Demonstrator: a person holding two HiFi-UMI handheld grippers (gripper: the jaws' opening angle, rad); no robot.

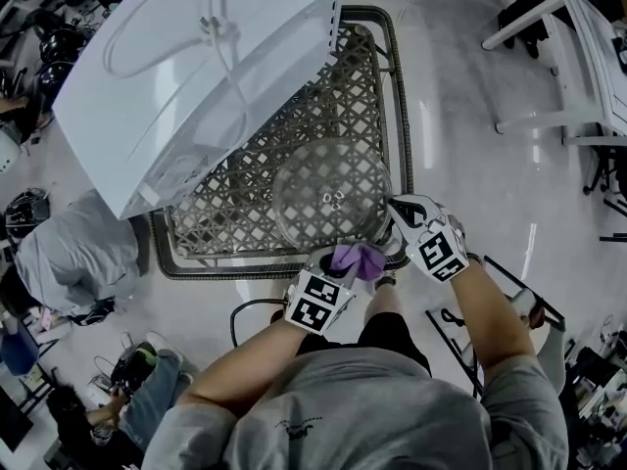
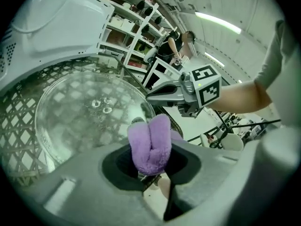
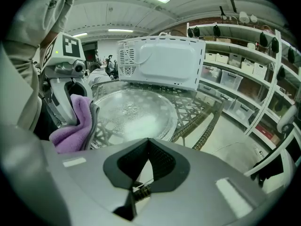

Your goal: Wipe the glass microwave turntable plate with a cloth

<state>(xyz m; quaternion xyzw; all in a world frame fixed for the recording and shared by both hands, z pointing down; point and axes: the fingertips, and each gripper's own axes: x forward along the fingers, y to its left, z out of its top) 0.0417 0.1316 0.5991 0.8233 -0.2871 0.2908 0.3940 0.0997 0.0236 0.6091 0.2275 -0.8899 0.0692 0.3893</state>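
The round glass turntable plate (image 1: 331, 196) lies flat on a wicker lattice table (image 1: 245, 213), near its front right corner. My left gripper (image 1: 351, 265) hovers just off the plate's near rim, shut on a folded purple cloth (image 1: 357, 258). In the left gripper view the cloth (image 2: 151, 144) bulges up between the jaws, with the plate (image 2: 84, 112) beyond it. My right gripper (image 1: 396, 207) is at the plate's right rim, jaws shut with nothing between them. In the right gripper view its tips (image 3: 148, 141) meet just short of the plate (image 3: 134, 112).
A white microwave (image 1: 196, 76) sits on the table's far left part, close behind the plate. The table's rounded frame (image 1: 404, 116) runs along the right. A crouched person (image 1: 69, 253) is on the floor at left. White furniture (image 1: 578, 57) stands at the upper right; shelves (image 3: 240, 65) line one wall.
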